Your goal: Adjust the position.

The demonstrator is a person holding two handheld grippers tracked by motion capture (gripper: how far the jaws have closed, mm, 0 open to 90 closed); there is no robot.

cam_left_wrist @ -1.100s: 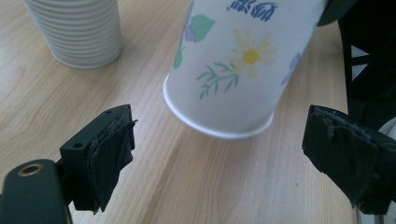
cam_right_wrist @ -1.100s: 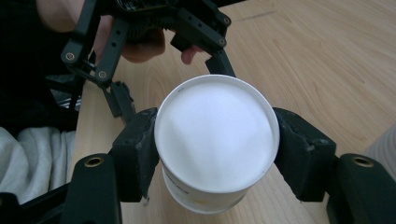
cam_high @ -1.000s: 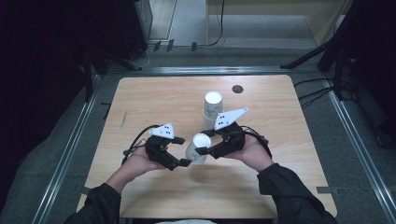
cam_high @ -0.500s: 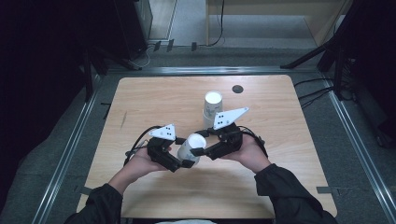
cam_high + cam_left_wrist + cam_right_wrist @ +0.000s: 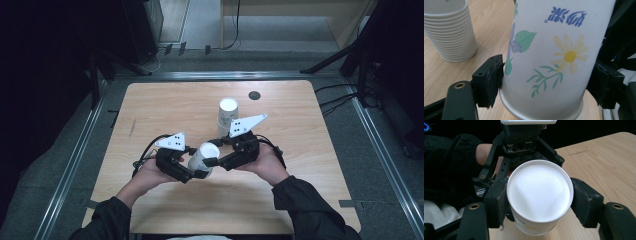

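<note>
One wooden table point(image 5: 150, 110) and one loose white flower-printed paper cup point(image 5: 202, 158). One stack of matching white paper cups point(image 5: 227, 114) — and two black two-jaw grippers, left gripper point(image 5: 195, 169) and right gripper point(image 5: 212, 157).

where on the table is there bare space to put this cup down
The left part of the table is bare wood, from the far edge to the left gripper. The right side, beyond the right gripper, is bare too. The middle is crowded: the held cup, both grippers, and the cup stack just behind, near a dark disc.
</note>
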